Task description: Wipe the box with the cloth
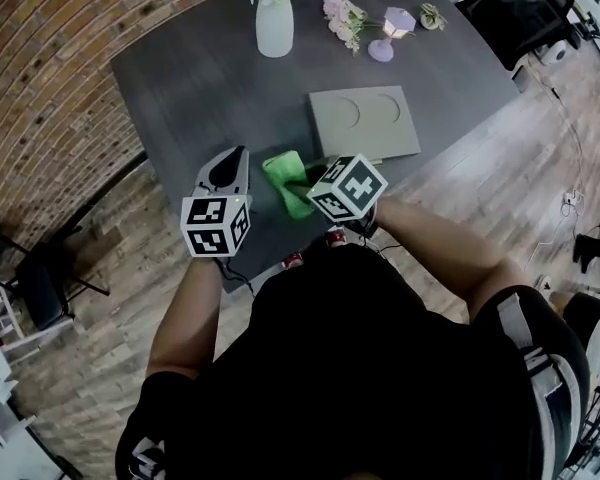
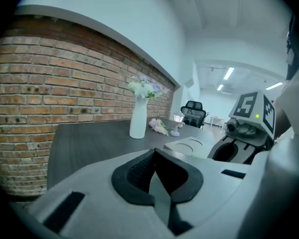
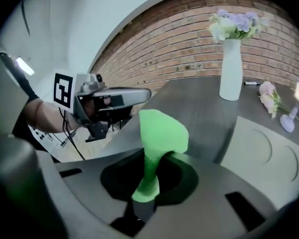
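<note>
- Over the dark worktop (image 1: 190,68), the head view shows both tools held near its front edge. The left hand-held gripper (image 1: 237,156) points away from the person with nothing at its tip. The right hand-held gripper (image 1: 302,185) carries the green cloth (image 1: 283,174). The flat grey box (image 1: 365,120) lies just beyond, apart from the cloth, and a white vase (image 1: 274,26) stands near the far edge.
- Seen in the left gripper view, the left hand-held gripper (image 2: 154,156) is clenched, its dark pads meeting with nothing between them. The box (image 2: 188,144) shows ahead to the right, with the vase (image 2: 138,122) further back by the brick wall.
- Looking along the right gripper view, the right hand-held gripper (image 3: 150,176) pinches the cloth (image 3: 160,131), which rises from the jaws in a bunched fold. The box (image 3: 261,153) lies to the right, and the cloth is not touching it.
- As a judgement of progress: the cloth is in hand, so pickup looks done. No contact with the box shows, so all the wiping seems left to do.
</note>
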{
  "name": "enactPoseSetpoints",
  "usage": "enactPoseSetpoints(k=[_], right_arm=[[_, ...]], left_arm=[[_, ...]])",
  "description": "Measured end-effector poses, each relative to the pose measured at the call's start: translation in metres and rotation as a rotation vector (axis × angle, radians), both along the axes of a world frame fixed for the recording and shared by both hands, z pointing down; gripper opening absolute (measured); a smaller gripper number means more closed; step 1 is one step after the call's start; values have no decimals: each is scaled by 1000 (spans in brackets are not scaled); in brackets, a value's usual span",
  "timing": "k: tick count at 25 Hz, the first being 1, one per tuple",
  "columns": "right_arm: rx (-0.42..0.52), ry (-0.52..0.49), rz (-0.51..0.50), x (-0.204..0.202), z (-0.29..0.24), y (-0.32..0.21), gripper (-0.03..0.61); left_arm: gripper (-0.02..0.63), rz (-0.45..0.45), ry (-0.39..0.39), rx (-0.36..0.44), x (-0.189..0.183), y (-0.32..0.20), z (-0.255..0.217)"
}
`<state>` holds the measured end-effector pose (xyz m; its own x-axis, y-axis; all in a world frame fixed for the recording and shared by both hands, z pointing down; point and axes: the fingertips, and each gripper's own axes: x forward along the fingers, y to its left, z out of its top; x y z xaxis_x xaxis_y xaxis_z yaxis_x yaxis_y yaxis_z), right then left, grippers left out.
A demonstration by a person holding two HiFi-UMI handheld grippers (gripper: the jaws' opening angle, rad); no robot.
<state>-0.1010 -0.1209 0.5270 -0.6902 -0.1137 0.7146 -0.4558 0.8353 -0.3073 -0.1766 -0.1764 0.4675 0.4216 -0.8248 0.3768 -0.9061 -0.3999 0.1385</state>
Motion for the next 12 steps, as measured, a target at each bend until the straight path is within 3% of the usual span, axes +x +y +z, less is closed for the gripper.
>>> enactPoseSetpoints(k=[2, 4, 9, 12], right_arm=[[13, -7, 97, 19, 2, -21, 44], [24, 42, 230, 66, 12, -49, 44], [30, 209, 576, 244, 30, -93, 44], [86, 282, 719, 336, 19, -97, 44]], left_arm=[[9, 4, -4, 0, -3, 3, 0], [9, 22, -15, 7, 1, 6, -1], [9, 63, -34, 26, 22, 7, -9], [9, 81, -45, 42, 43, 10, -17]])
